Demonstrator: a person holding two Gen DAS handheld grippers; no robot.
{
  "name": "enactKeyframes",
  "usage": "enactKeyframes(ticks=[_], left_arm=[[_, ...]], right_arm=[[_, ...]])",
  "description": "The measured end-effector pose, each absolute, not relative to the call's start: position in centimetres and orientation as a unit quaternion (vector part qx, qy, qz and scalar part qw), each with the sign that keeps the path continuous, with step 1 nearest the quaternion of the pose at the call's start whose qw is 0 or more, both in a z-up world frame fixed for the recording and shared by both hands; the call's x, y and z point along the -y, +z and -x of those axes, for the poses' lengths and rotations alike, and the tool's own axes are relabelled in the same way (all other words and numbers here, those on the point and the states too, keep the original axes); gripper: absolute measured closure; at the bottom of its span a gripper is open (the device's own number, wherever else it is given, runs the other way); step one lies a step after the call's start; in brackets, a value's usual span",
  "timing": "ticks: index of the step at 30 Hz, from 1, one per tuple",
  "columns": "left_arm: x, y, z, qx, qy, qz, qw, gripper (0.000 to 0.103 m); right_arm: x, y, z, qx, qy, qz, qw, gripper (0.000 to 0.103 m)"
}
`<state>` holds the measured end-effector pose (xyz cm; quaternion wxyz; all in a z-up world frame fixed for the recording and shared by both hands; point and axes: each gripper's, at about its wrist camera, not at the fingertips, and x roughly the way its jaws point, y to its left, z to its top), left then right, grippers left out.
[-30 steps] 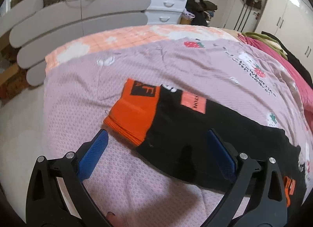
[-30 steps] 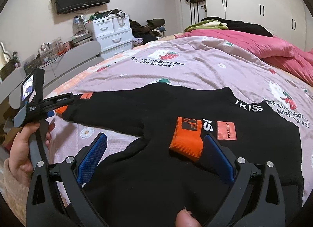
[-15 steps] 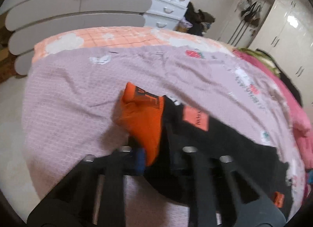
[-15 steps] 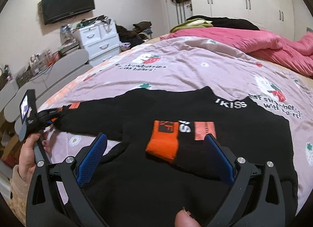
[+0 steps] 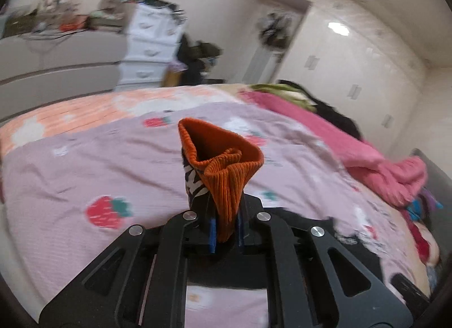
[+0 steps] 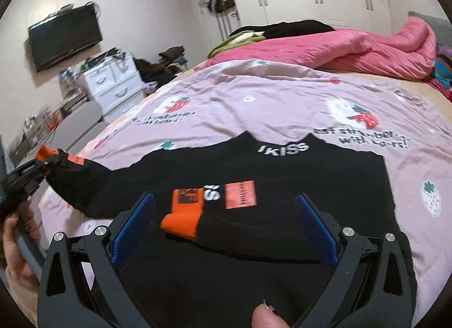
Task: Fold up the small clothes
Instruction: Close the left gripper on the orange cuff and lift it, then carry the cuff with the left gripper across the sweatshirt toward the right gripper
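Observation:
A black sweater (image 6: 296, 170) with orange cuffs lies spread on the bed. My left gripper (image 5: 224, 229) is shut on the orange cuff (image 5: 226, 164) of one sleeve and holds it raised above the bed. In the right wrist view this gripper (image 6: 42, 165) holds the lifted sleeve (image 6: 84, 175) at the far left. My right gripper (image 6: 223, 229) is open above the sweater. The other sleeve lies folded across the sweater's body, and its orange cuff (image 6: 185, 212) sits between the right gripper's blue fingers, apart from them.
The bed has a lilac strawberry-print cover (image 6: 282, 102). A pink quilt (image 6: 353, 48) and dark clothes (image 6: 282, 28) are piled at the far side. A white drawer chest (image 6: 113, 88) and a grey footboard (image 5: 56, 74) stand beyond the bed.
My left gripper shut on the orange cuff and lifted the sleeve off the bed. My right gripper stayed open and came slightly closer over the folded sleeve.

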<state>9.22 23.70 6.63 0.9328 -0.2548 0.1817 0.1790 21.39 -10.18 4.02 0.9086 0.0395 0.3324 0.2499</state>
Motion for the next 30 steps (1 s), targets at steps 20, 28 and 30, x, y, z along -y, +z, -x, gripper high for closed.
enactKeyframes(ticks=[20, 28, 30], left_arm=[[-12.2, 8.0, -16.4, -0.214, -0.045, 0.237, 0.947, 0.100], [-8.3, 5.3, -18.9, -0.261, -0.097, 0.219, 0.935, 0.100], [-7.4, 4.2, -19.7, -0.279, -0.110, 0.220, 0.928, 0.100]], right_arm=[[21.0, 5.0, -23.6, -0.327, 0.129, -0.129, 0.927, 0.005], [24.1, 4.7, -24.0, -0.323, 0.098, -0.158, 0.928, 0.005], [24.7, 4.6, -24.0, -0.324, 0.092, -0.165, 0.927, 0.005]])
